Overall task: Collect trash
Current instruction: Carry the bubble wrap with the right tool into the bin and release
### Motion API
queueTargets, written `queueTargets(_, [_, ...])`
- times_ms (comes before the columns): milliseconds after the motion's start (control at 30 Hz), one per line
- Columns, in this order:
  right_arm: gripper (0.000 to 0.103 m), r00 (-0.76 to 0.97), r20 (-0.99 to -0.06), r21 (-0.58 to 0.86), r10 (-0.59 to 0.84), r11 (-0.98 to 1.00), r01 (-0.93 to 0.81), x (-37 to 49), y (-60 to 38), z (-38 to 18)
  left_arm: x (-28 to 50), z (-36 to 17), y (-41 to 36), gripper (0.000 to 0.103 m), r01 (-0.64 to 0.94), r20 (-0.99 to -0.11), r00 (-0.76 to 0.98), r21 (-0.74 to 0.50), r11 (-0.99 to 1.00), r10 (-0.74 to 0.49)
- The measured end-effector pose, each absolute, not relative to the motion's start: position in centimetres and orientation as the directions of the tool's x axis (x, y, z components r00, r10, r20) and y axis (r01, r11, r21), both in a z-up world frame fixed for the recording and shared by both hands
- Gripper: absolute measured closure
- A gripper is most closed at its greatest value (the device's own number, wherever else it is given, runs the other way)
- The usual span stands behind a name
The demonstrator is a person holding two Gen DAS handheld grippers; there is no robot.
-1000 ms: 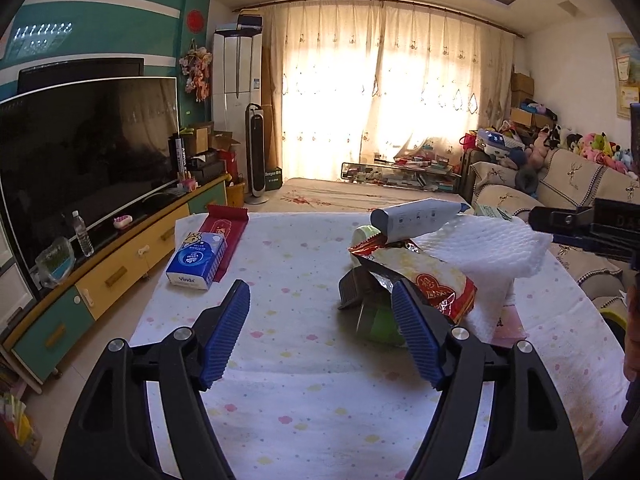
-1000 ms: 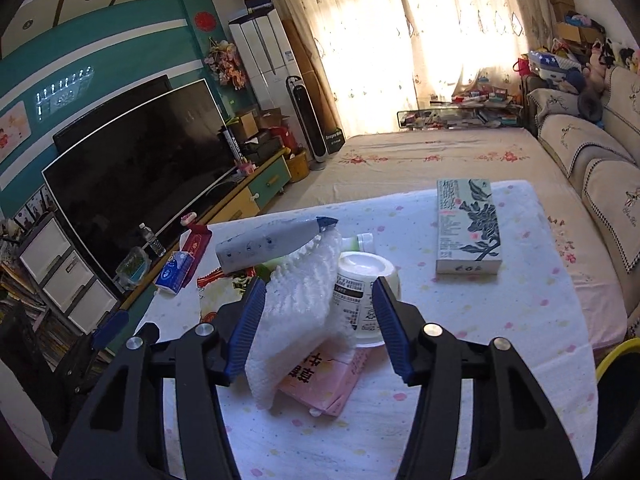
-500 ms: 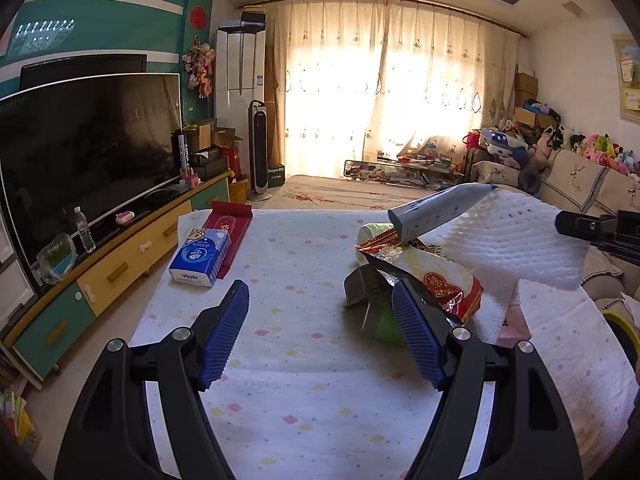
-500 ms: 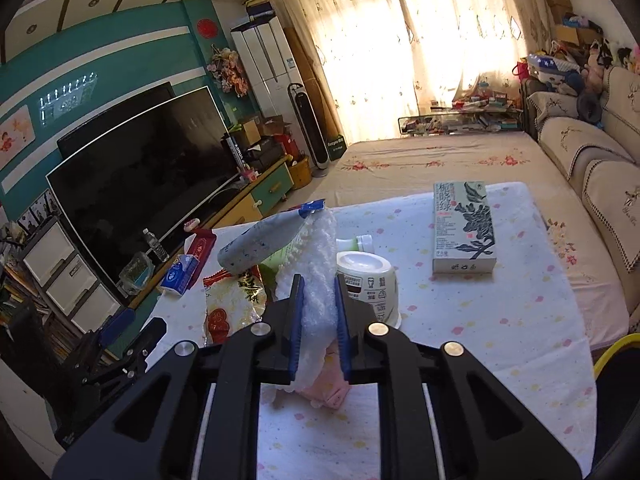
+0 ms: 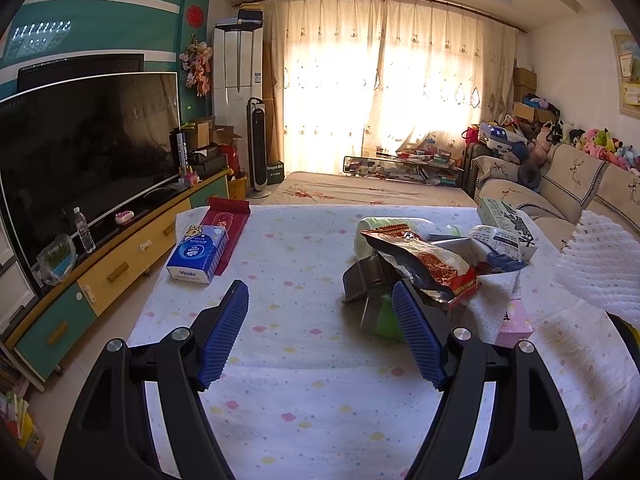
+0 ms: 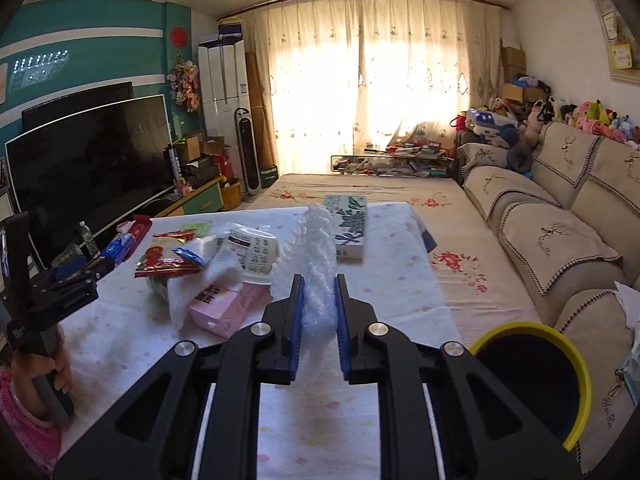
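My right gripper (image 6: 318,282) is shut on a white foam sheet (image 6: 320,236), which sticks up between its blue pads above the table's right part. The same sheet (image 5: 600,264) shows at the right edge of the left wrist view. A yellow-rimmed bin (image 6: 532,380) stands low at the right, beside the table. My left gripper (image 5: 320,300) hangs open over the dotted tablecloth (image 5: 280,380), nothing between its fingers. Just right of it lies the trash pile: a red snack bag (image 5: 432,264), a printed paper cup (image 5: 496,240), a pink tissue pack (image 5: 516,326) and a green item (image 5: 386,320).
A blue tissue pack (image 5: 198,254) and a red box (image 5: 226,220) lie at the table's left edge. A patterned box (image 6: 346,220) lies at the far side. A sofa (image 6: 560,220) runs along the right; a TV (image 5: 80,152) stands at the left.
The right gripper closed on the foam sheet, pulled it off the pile and carried it to the right. The tube that rested on it dropped into the pile. The left gripper stayed put.
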State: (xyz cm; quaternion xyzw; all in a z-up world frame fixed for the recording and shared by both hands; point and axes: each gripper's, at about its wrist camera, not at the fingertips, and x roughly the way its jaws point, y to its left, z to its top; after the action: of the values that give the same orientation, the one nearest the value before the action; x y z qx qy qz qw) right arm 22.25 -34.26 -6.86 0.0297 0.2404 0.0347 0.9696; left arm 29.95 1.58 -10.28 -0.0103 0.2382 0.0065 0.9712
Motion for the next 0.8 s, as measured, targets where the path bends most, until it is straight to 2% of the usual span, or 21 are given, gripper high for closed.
queueTargets(200, [0.089, 0.883, -0.464, 0.049, -0.072, 0.993, 0.106, 19.8, -39.9, -7.6, 29.9, -10.3, 1.5, 0.029, -0.018, -0.458, 0.889, -0.016, 1.0, 0.008])
queueTargets(433, [0.088, 0.811, -0.524, 0.016, -0.26, 0.949, 0.314, 18.9, -47.2, -10.5, 29.7, -10.3, 1.4, 0.029, -0.016, -0.451, 0.893, -0.018, 1.0, 0.006])
queueTargets(800, [0.086, 0.73, -0.587, -0.015, -0.35, 0.906, 0.423, 20.1, -51.1, -14.4, 29.5, -10.2, 1.4, 0.028, -0.005, -0.436, 0.9, -0.017, 1.0, -0.002])
